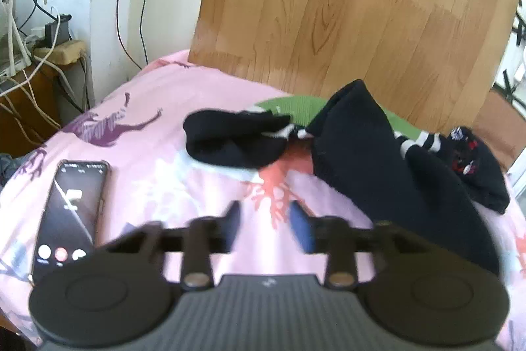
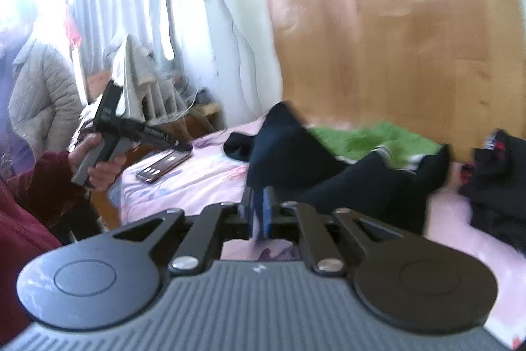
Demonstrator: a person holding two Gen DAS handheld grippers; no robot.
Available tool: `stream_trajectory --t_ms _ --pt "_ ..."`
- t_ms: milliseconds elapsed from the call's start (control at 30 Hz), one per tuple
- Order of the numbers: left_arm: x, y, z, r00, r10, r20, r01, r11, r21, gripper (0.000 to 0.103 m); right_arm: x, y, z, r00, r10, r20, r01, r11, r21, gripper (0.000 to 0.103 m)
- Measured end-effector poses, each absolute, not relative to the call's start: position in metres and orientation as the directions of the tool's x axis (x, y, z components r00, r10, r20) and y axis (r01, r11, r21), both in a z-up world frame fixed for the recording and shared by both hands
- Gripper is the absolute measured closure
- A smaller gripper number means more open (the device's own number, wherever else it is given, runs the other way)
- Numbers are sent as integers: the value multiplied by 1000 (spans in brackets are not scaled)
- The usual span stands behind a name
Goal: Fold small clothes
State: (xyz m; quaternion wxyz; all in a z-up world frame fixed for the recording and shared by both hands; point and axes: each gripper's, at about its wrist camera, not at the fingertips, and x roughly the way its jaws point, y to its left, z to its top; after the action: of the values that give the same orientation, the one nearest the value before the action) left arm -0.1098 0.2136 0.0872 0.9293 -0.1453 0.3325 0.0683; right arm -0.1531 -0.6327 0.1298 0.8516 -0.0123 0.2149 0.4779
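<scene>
No brand name or legible writing shows anywhere; the screen of the one dark smartphone [image 1: 70, 213], lying at the lower left of the left wrist view on the pink printed bedsheet [image 1: 157, 186], carries only blurred marks and three round buttons.

The clothes lie across the middle and right of that view. One small black garment with white edging [image 1: 235, 137] sits at centre. A larger black knitted garment with white stripes [image 1: 378, 153] spreads to its right. A third black piece with red and white markings [image 1: 473, 166] lies at the far right. One green cloth [image 1: 292, 107] lies behind them against the wooden panel [image 1: 345, 5].

The left gripper [image 1: 264, 224] hovers low in its frame over bare sheet, its fingers released and apart with nothing between them. In the right wrist view the right gripper [image 2: 259, 213] has its fingers nearly together; the dark garment lies just behind them, and blur hides whether they pinch it. At middle left there, a hand [image 2: 98, 160] grips the left gripper's handle.
</scene>
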Motion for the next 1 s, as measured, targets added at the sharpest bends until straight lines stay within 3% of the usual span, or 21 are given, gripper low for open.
stream_trajectory --t_ms 67,200,267,333,367,433,500,533,567,600,633,667,767,867,900,933,967,1000 --pt "-96 207 80 774 33 -633 -201 960 -195 50 -141 -642 126 575 721 -387 -722 670 174 59" --pt "-66 185 60 775 53 -630 -175 976 -133 40 -109 -614 91 656 615 -438 -579 782 231 59" --pt "-51 182 52 763 55 -644 -189 972 -141 24 -104 -637 88 664 596 -452 -541 800 261 59" --pt "-43 180 46 767 39 -640 -192 966 -171 17 -104 -626 75 657 593 -465 -517 804 295 57" --pt "-37 180 44 767 32 -640 -194 964 -184 8 -99 -621 69 644 598 -477 -513 800 310 55" --pt "-28 178 42 774 30 -633 -201 959 -200 2 -100 -595 59 600 620 -506 -527 782 333 47" --pt "-18 174 41 776 25 -630 -200 957 -208 9 -90 -570 48 547 645 -535 -548 758 353 38" --pt "-13 172 40 771 10 -637 -190 958 -214 39 -82 -543 39 519 659 -545 -557 744 369 37" --pt "-4 169 38 746 -29 -665 -173 957 -235 80 -79 -547 37 495 671 -552 -560 732 388 37" --pt "3 168 37 718 -60 -694 -173 950 -261 95 -80 -538 41 480 686 -547 -567 718 404 40" --pt "6 168 37 700 -81 -709 -182 941 -287 97 -79 -519 37 484 698 -528 -583 707 400 50" --pt "4 167 43 706 -89 -703 -184 935 -304 97 -77 -508 37 458 711 -533 -606 689 398 96" --pt "-23 169 87 771 -135 -623 -120 929 -350 97 -71 -474 53 467 730 -499 -621 673 403 96" --pt "-68 172 149 859 -193 -474 -7 922 -387 97 -70 -488 100 538 790 -294 -649 611 454 96" --pt "-82 171 165 889 -169 -425 5 933 -359 95 -70 -498 114 580 784 -223 -645 609 462 96" --pt "-94 169 177 915 -128 -382 -2 947 -323 84 -64 -504 125 637 751 -175 -610 630 480 96" --pt "-106 169 187 937 -78 -342 -22 960 -279 56 -60 -519 130 680 714 -167 -564 655 502 94" --pt "-113 169 190 946 -44 -323 -40 968 -249 43 -53 -522 131 718 671 -185 -511 689 513 89"
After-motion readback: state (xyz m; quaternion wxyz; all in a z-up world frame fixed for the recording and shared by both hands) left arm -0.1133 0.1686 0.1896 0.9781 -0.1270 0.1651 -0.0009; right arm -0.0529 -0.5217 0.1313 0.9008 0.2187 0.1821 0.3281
